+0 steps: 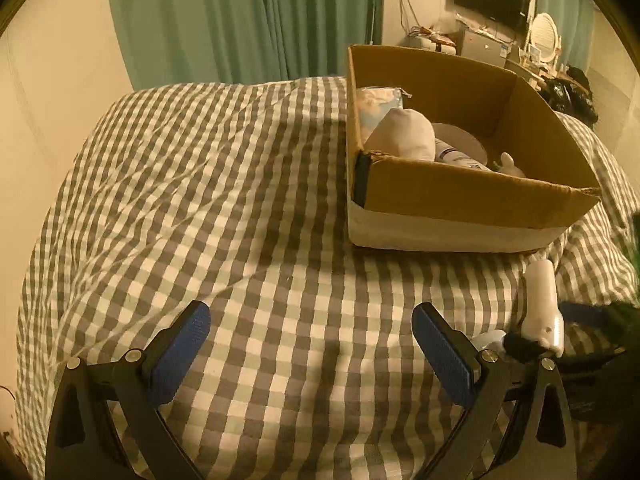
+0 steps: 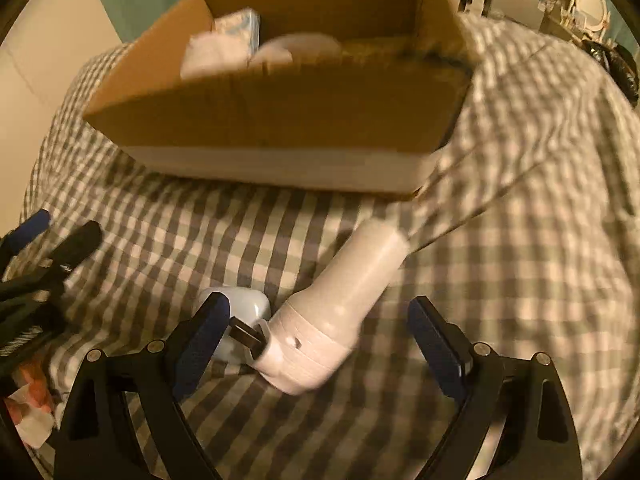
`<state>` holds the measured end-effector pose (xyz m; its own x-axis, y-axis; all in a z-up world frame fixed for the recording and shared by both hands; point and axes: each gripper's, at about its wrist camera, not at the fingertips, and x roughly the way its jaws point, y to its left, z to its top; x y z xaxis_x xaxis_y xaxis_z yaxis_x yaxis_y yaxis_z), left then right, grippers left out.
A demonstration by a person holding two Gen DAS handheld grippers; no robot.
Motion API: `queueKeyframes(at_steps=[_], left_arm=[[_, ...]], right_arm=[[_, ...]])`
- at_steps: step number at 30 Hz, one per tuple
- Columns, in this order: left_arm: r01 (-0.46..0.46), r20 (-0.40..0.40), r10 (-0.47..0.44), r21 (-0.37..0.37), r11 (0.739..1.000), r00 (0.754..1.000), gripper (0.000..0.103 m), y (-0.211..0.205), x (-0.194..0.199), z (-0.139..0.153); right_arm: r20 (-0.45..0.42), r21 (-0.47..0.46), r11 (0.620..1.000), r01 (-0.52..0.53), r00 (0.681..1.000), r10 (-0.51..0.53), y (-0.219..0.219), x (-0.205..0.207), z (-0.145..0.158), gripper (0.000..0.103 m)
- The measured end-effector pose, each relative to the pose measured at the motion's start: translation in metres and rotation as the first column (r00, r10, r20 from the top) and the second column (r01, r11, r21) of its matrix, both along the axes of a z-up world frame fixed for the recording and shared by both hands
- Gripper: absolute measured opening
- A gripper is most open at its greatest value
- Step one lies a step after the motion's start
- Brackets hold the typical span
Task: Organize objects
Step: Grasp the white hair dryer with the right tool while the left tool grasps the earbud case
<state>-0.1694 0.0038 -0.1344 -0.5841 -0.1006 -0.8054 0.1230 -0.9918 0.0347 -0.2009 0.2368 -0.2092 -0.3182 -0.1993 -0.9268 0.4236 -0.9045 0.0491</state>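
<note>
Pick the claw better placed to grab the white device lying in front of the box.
Right. The right claw stands open with the white device lying between its fingers. The left claw is open over bare checked blanket, the device off to its side.

one cardboard box (image 1: 460,194), one white bottle (image 2: 340,316), two claws (image 2: 320,344).

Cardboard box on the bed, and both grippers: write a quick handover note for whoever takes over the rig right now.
Left gripper: jaws open, empty, over bare checked bedspread.
Right gripper: jaws open, straddling the white handheld device lying on the bedspread; not gripped.
A small white case lies beside the device.
Cardboard box already holds a cap, a tissue pack and a few other items.
Left: grasp the device, box it, then probably the case.
</note>
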Motion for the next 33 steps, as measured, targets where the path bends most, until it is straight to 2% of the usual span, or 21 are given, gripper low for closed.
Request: queueKeyframes(at_steps=[2,3,4,5,8,15,17,19,21,24,29,33], left_arm=[[-0.001,0.001,0.001,-0.002,1.000,1.000,0.103,0.000,0.001,-0.002],[0.001,0.003,-0.001,-0.006,1.000,1.000,0.103,0.001,0.002,-0.003],[0.002,0.007,-0.001,-0.013,1.000,1.000,0.103,0.002,0.003,-0.005],[0.000,0.009,0.000,-0.018,1.000,1.000,0.103,0.002,0.003,-0.005],[0.005,0.012,-0.004,-0.030,1.000,1.000,0.103,0.006,0.005,-0.007],[0.045,0.020,-0.044,-0.060,0.997,0.999,0.103,0.024,0.009,-0.007],[0.064,0.030,-0.063,-0.053,0.997,0.998,0.103,0.035,0.009,-0.008],[0.088,0.046,-0.086,-0.043,0.995,0.995,0.103,0.046,0.008,-0.011],[0.120,0.063,-0.119,-0.022,0.992,0.991,0.103,0.059,0.005,-0.016],[0.185,0.096,-0.189,0.047,0.982,0.977,0.103,0.078,0.001,-0.026],[0.226,0.124,-0.226,0.014,0.974,0.966,0.103,0.097,-0.005,-0.042],[0.250,0.141,-0.255,0.048,0.967,0.957,0.101,0.106,-0.013,-0.051]], right_arm=[[0.001,0.059,0.998,-0.008,1.000,0.008,-0.006,0.000,-0.011,0.091],[-0.001,0.049,0.998,-0.026,1.000,0.026,-0.009,0.002,-0.011,0.090],[-0.003,0.043,0.999,-0.033,0.999,0.033,-0.009,0.003,-0.010,0.085],[-0.007,0.041,0.998,-0.038,0.999,0.039,-0.008,0.005,-0.008,0.073],[-0.019,0.020,0.999,-0.037,0.999,0.037,-0.002,0.009,-0.004,0.069],[-0.087,0.026,0.996,-0.088,0.992,0.090,0.004,0.031,0.020,0.067],[-0.126,0.031,0.995,-0.093,0.987,0.096,0.011,0.037,0.033,0.067],[-0.184,0.077,0.993,-0.085,0.978,0.098,0.020,0.042,0.046,0.067],[-0.201,0.088,0.994,-0.071,0.976,0.087,0.030,0.041,0.051,0.067],[-0.209,0.070,0.997,-0.040,0.976,0.054,0.046,0.032,0.056,0.067],[-0.207,0.027,0.999,-0.018,0.978,0.023,0.048,0.033,0.057,0.067],[-0.180,0.006,1.000,-0.015,0.984,0.016,0.044,0.026,0.048,0.067]])
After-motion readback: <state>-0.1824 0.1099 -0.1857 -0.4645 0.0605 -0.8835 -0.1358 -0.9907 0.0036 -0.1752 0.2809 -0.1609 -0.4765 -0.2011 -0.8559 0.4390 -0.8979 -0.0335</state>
